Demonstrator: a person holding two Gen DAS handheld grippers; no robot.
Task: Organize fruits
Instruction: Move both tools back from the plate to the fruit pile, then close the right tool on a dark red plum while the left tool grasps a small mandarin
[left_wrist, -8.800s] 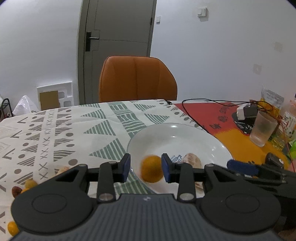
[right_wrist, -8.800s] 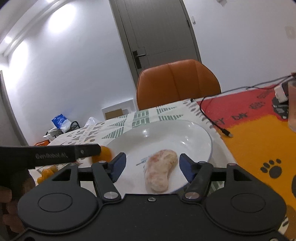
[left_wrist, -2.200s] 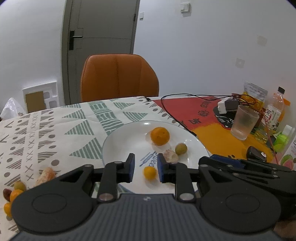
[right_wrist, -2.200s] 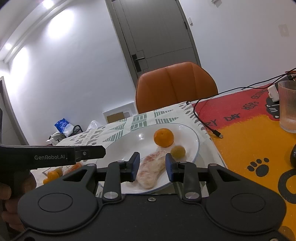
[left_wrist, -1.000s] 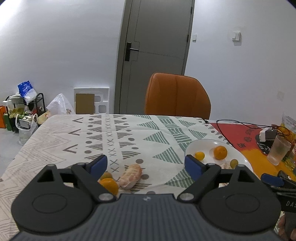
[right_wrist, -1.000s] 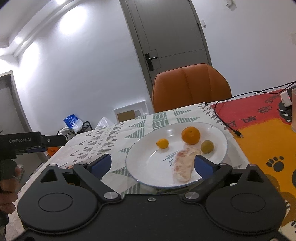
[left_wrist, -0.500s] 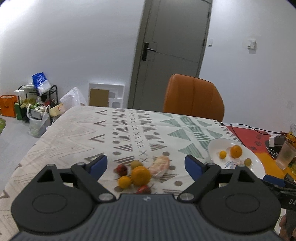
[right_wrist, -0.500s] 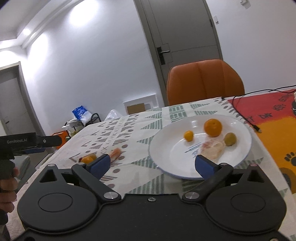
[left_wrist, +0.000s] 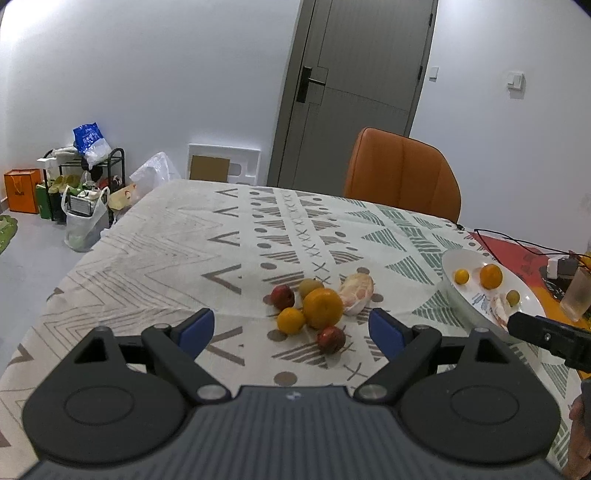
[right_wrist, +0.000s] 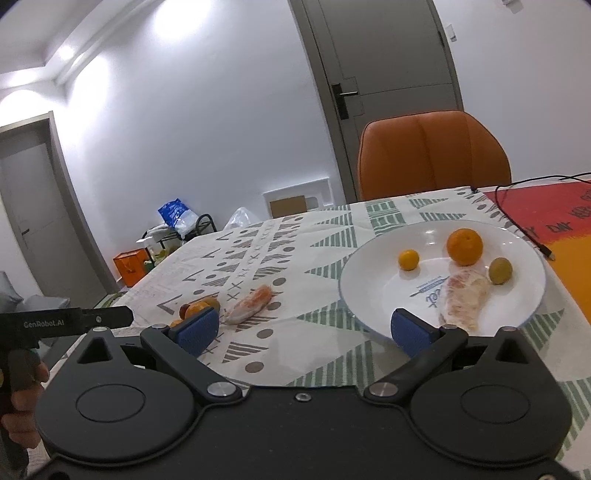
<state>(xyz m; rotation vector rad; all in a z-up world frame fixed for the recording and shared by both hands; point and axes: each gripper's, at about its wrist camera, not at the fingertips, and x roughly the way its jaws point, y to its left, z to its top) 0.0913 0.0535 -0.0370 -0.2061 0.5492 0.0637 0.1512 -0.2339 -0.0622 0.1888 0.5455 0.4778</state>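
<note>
the step in hand looks like fetching the next fruit: the left gripper (left_wrist: 291, 328) hovers with jaws wide and empty over the loose pile (left_wrist: 319, 308) near the table's left edge; the next move calls for picking one piece, perhaps the large orange (left_wrist: 323, 308), crowded by neighbours touching it; the right gripper (right_wrist: 306, 330), jaws wide and empty, waits by the plate (right_wrist: 369, 291) with four fruits; a cable (right_wrist: 517, 218) lies beyond.

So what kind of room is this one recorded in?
Most likely a home dining room: a table under a patterned tablecloth, an orange chair pulled up to it, and a plate of fruit.
</note>
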